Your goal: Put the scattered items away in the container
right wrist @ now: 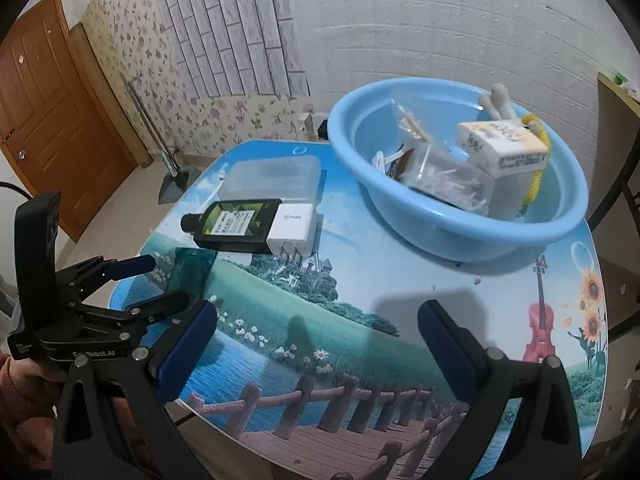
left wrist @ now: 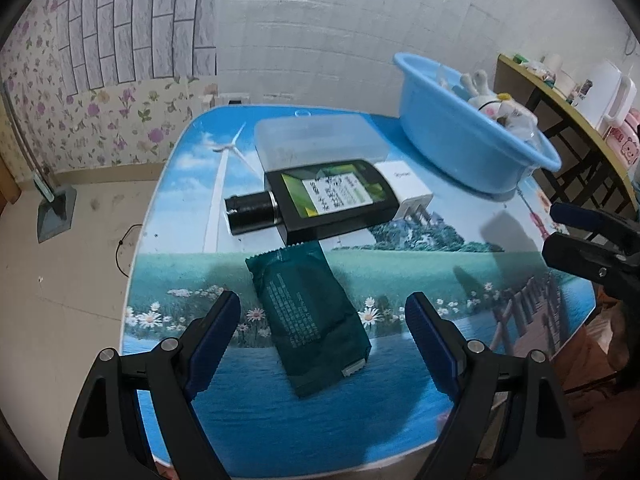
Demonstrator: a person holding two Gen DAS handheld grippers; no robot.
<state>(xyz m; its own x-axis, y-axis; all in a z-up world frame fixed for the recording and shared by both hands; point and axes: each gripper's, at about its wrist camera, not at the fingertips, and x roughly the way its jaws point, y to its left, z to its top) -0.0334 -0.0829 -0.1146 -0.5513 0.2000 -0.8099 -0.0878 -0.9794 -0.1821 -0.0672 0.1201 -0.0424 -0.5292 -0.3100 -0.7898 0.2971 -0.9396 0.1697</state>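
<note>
Left gripper (left wrist: 322, 334) wide open, empty, straddling green packet (left wrist: 310, 320) near counter (left wrist: 500, 280) front edge. Right gripper (right wrist: 318, 344) open, empty. Risk I see: slick wrapper slides off edge before reaching basin (right wrist: 452, 224).

Home: floral wallpaper (right wrist: 224, 116), wooden door (right wrist: 52, 120)

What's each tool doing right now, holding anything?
Left tool: open, empty, green packet lying between its fingers, untouched.
Right tool: open, empty, bare table below.
</note>
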